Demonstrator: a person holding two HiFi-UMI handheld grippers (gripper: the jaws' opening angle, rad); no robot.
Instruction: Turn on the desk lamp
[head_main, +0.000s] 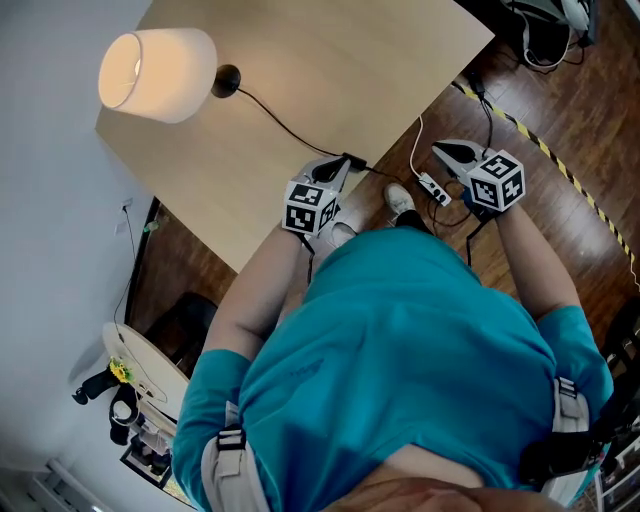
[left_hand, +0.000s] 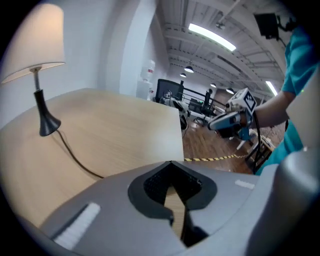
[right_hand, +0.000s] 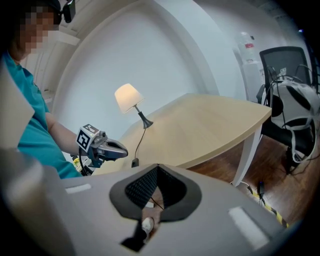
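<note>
The desk lamp stands at the far left corner of the wooden table, and its white shade glows. Its black base trails a black cord to an inline switch at the table's near edge. My left gripper is shut and empty, its tips right by that switch. The left gripper view looks across the table at the lamp over the left gripper. My right gripper is shut and empty, off the table over the floor. The right gripper faces the lit lamp.
A white power strip with cables lies on the wooden floor beside the table. Yellow-black tape runs across the floor at right. A black chair loaded with gear stands past the table's far end. A white wall borders the table's left side.
</note>
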